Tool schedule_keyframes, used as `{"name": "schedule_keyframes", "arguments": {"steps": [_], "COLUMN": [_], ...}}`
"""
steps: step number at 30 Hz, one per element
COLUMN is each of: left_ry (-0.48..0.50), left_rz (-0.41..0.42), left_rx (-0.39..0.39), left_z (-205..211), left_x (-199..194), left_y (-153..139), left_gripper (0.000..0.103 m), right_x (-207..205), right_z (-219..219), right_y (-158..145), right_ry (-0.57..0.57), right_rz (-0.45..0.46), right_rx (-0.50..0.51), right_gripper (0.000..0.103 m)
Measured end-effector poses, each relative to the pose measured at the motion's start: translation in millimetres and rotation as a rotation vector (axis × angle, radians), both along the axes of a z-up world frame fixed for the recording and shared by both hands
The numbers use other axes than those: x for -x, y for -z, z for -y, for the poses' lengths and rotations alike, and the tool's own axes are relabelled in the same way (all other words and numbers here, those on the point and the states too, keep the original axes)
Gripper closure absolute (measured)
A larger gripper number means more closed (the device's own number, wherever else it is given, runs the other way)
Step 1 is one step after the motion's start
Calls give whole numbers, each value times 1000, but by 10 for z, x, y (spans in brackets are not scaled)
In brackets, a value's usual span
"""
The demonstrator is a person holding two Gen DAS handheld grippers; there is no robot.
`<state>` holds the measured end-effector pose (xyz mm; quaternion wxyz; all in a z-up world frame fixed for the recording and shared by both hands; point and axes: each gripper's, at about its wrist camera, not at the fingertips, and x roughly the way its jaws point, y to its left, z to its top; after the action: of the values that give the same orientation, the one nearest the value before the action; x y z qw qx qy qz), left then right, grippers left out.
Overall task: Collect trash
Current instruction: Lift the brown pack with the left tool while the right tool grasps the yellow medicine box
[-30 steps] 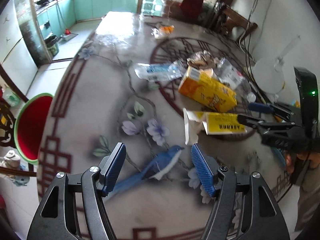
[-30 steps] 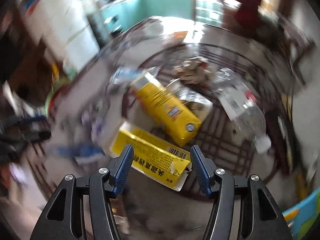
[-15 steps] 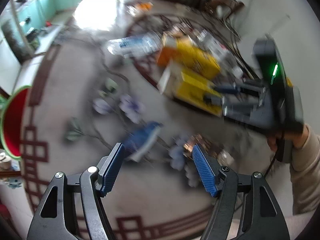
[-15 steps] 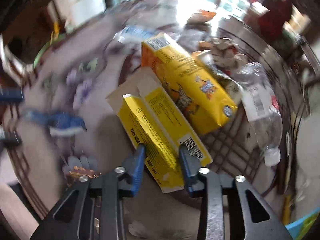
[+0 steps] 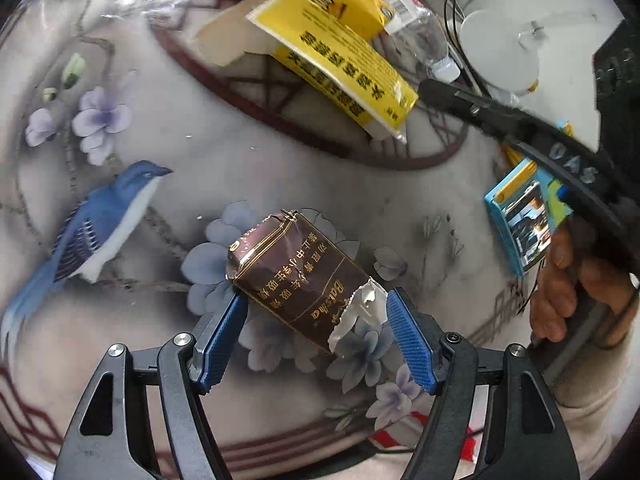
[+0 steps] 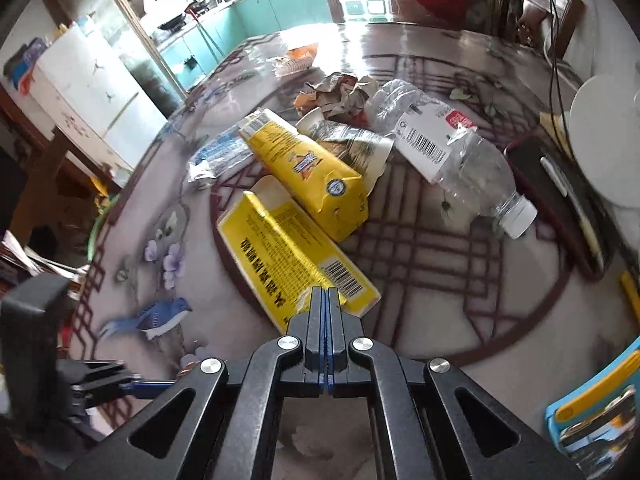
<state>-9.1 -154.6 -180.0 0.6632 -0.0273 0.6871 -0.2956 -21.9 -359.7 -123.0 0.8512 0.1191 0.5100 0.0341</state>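
Note:
A crumpled brown cigarette pack (image 5: 296, 276) lies on the painted round table (image 5: 240, 152). My left gripper (image 5: 316, 298) hangs over it, open, with the pack between its blue pads (image 5: 408, 340); the left pad touches a corner. In the right wrist view my right gripper (image 6: 325, 300) is fully shut at the near end of a flat yellow box (image 6: 280, 256), apparently pinching its edge. That box (image 5: 340, 56) and the right gripper's tip (image 5: 428, 90) also show in the left wrist view. Behind it lie a yellow carton (image 6: 308, 168), a clear plastic bottle (image 6: 448, 152) and crumpled paper (image 6: 340, 92).
A dark phone (image 6: 556, 196) and a white round stand (image 6: 604, 140) sit at the table's right. A blue packet (image 5: 524, 220) lies near the person's hand (image 5: 568, 280). A blue-white wrapper (image 6: 224, 152) and a paper cup (image 6: 352, 140) lie beside the carton.
My left gripper swung down and across from the painted bird to the brown pack. My right jaws went from wide, astride the flat yellow box's end, to fully shut there.

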Motion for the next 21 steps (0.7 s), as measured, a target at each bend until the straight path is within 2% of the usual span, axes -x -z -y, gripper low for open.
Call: {"name": "schedule_keyframes", "arguments": {"steps": [1, 2, 3, 5, 8, 13, 17, 21], "left_ry": [0, 0, 15, 7, -25, -87, -160, -227], "left_rz": [4, 28, 23, 10, 29, 108, 170, 226], "left_rx": [2, 7, 1, 17, 8, 4, 7, -11], "left_z": [19, 2, 10, -22, -152, -442, -759, -1074], "left_x": [6, 5, 5, -6, -33, -151, -257, -332], "left_y": [22, 23, 52, 71, 49, -201, -395, -542], "left_gripper": [40, 59, 62, 69, 71, 71, 69, 69], "right_x": [10, 24, 26, 10, -20, -165, -285, -287], "right_z": [5, 32, 48, 23, -131, -503, -705, -757], "right_y": [5, -14, -32, -78, -151, -20, 226, 257], "right_ry": [7, 15, 19, 22, -25, -147, -174, -156], "right_rz": [11, 22, 28, 46, 69, 24, -49, -56], "right_rx": [-2, -11, -19, -14, 54, 213, 362, 326], "right_gripper": [100, 92, 86, 61, 48, 43, 43, 50]}}
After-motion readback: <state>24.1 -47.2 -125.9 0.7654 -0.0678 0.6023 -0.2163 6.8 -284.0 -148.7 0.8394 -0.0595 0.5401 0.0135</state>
